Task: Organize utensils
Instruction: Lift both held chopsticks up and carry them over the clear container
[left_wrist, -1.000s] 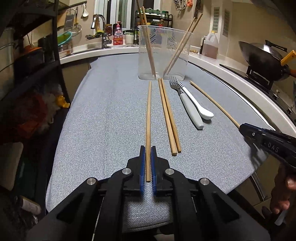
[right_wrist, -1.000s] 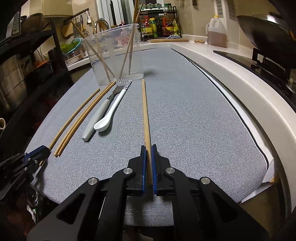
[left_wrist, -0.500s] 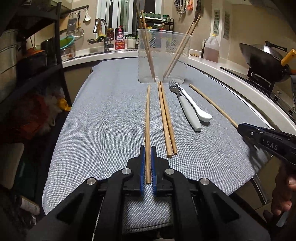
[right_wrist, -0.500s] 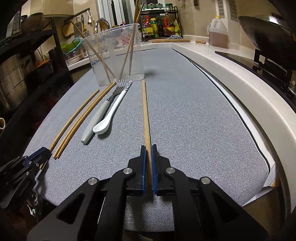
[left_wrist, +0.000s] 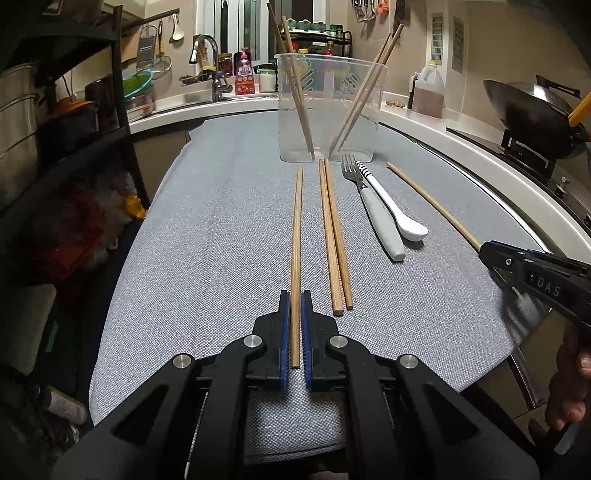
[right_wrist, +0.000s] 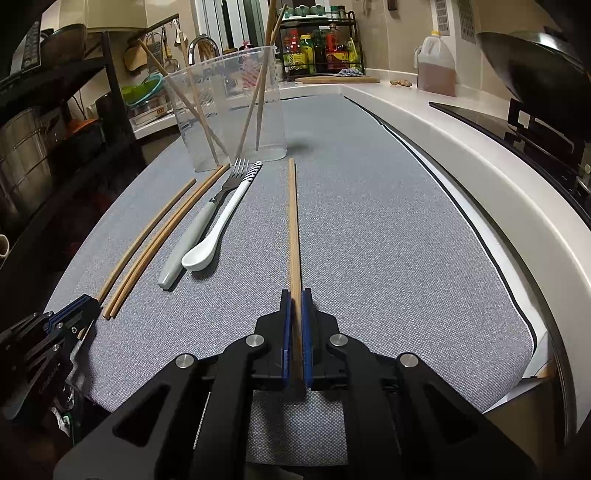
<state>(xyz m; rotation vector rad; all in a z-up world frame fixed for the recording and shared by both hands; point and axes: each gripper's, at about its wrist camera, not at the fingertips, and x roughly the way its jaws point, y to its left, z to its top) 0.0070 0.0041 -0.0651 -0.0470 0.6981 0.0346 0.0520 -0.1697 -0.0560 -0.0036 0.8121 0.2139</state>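
Jaws still clamped on chopsticks (left_wrist: 296, 229), seemingly unmoved

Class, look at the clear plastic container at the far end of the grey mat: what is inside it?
Four wooden chopsticks stand inside the clear container, leaning outward in two pairs. Its walls are transparent, so little is covered; nothing else shows inside it.

The letters "DAS" stand in white on the black right gripper (left_wrist: 484, 254) body.
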